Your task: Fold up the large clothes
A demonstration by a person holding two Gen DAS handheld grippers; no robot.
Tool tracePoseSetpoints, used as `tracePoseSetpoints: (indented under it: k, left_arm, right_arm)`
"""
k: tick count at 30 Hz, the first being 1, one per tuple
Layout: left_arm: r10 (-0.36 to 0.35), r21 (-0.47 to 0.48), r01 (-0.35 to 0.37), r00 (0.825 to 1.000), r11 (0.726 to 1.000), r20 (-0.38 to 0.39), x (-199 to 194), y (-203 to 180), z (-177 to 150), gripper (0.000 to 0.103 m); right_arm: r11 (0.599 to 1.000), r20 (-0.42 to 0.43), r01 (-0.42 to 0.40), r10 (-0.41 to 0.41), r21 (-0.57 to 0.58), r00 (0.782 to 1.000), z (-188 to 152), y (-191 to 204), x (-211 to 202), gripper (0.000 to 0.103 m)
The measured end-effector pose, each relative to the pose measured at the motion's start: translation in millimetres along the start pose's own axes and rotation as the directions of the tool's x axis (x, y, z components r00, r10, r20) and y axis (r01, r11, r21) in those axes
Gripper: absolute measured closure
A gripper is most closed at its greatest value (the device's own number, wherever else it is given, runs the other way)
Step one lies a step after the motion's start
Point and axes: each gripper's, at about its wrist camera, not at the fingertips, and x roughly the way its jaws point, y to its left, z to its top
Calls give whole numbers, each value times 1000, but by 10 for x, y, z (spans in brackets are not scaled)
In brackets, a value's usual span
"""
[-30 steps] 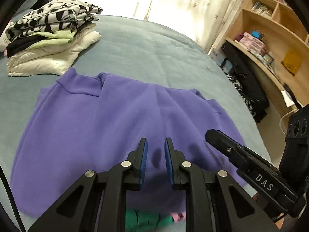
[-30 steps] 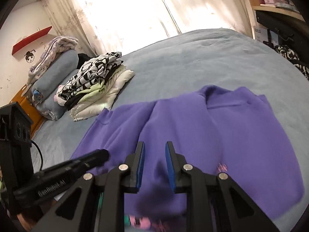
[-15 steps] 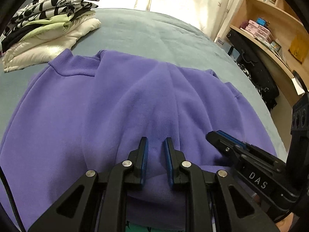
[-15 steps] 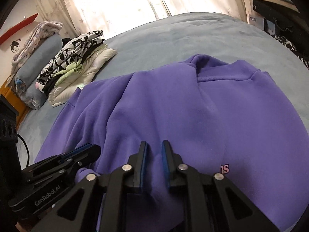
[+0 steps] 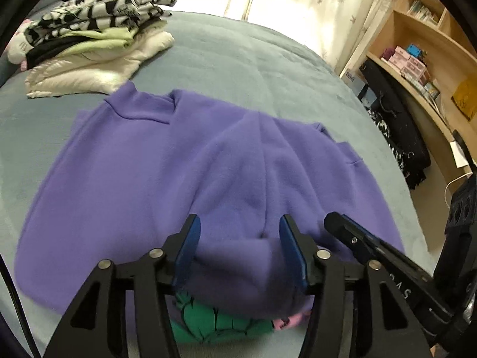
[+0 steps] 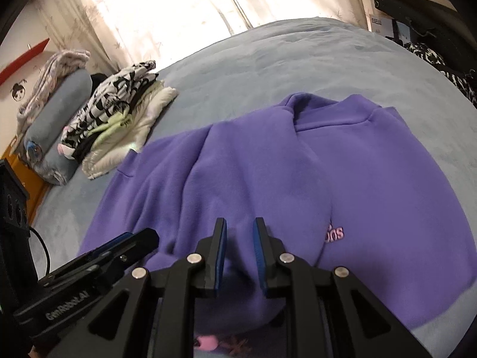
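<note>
Here purple sweatshirt [image 5: 143, 179] lies crosswise, collar pointing away.

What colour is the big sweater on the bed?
Purple sweater, best seen from the left wrist view.

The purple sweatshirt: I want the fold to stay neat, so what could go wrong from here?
1. The left gripper has just been opening over the near fold of the purple sweatshirt, so that bunched edge may slump open.
2. The right gripper stands narrow around a ridge of fabric; pulling away could drag it.
3. Creases run down the middle and may set in.
</note>
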Motion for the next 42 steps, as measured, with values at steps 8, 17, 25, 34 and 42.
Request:
tracePoseSetpoints:
  k: [8,17,25,34,42]
  left_arm:
    - [36,-20,-36,999,999,2,-424,33,-122,46]
    - [-8,-50,9,1000,999,19,-867,196,-392,44]
    - [-120,-130,119,993,984,0,-981,588,-715,38]
    - [-282,-337,259,959,905,-23,-544,1145,-1014,38]
    - [-307,-421,311,948,852,80,-257,1404,-979,38]
  right_arm:
    - [999,25,-3,4,-43,1000,-161,213,-393,85]
    - [996,56,-26,31,-88,998,-366,397,-732,85]
    - [990,76,-34,45,-134,996,-551,508,-824,85]
    - [980,78,-24,40,-198,996,-645,627,-683,85]
    - [975,63,-43,58,-219,996,-646,716,-515,85]
